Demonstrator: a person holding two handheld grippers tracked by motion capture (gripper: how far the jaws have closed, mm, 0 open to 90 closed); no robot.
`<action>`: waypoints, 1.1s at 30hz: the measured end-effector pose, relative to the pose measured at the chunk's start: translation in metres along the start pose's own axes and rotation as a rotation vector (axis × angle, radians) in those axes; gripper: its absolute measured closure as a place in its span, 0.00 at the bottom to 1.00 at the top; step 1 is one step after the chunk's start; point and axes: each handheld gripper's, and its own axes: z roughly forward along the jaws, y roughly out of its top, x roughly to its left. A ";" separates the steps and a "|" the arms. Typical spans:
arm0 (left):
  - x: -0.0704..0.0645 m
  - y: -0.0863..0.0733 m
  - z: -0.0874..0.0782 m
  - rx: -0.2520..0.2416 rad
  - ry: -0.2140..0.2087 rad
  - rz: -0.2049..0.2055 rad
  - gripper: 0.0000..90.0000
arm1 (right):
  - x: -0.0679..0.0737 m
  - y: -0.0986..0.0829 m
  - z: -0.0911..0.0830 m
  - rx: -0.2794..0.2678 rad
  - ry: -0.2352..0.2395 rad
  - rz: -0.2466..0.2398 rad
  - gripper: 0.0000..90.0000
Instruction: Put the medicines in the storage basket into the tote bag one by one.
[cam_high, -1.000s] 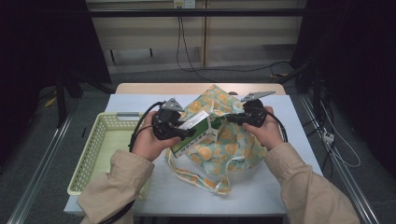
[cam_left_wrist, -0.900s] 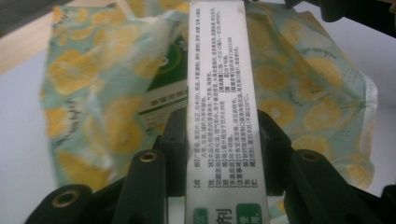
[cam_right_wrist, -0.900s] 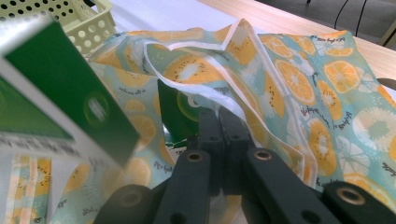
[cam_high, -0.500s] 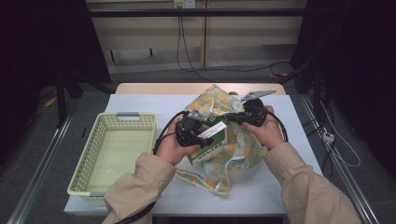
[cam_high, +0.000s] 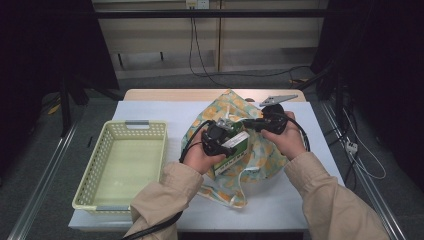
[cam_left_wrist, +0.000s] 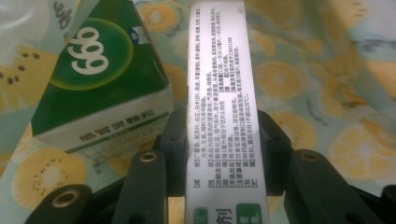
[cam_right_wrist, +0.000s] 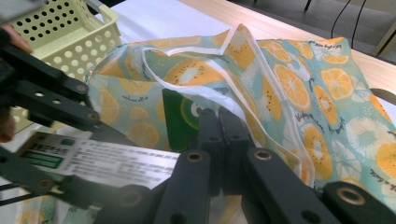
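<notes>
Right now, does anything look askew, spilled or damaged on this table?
Nothing stands out. The left gripper is shut on a white printed box over the fruit-print bag; the right gripper pinches the bag's rim. A green box lies tilted in the bag, undamaged. The yellow basket sits squarely on the table.

Beige sleeves (cam_high: 165, 200), black hand-held grippers (cam_high: 216, 137), cables

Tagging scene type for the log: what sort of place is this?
Probably a lab data-collection station, not a home: a covered table between dark curtains, loose cables along the back wall, and hand-held grippers working a fruit-print bag.
</notes>
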 end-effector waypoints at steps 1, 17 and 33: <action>0.001 0.001 0.002 -0.002 0.002 0.002 0.70 | 0.000 0.000 -0.001 0.001 0.000 -0.002 1.00; 0.001 0.004 0.021 -0.057 0.059 -0.028 0.68 | 0.001 0.001 0.001 0.009 0.006 -0.005 1.00; -0.001 -0.027 -0.023 0.000 0.013 -0.031 0.36 | 0.001 -0.003 0.003 0.017 0.009 -0.001 1.00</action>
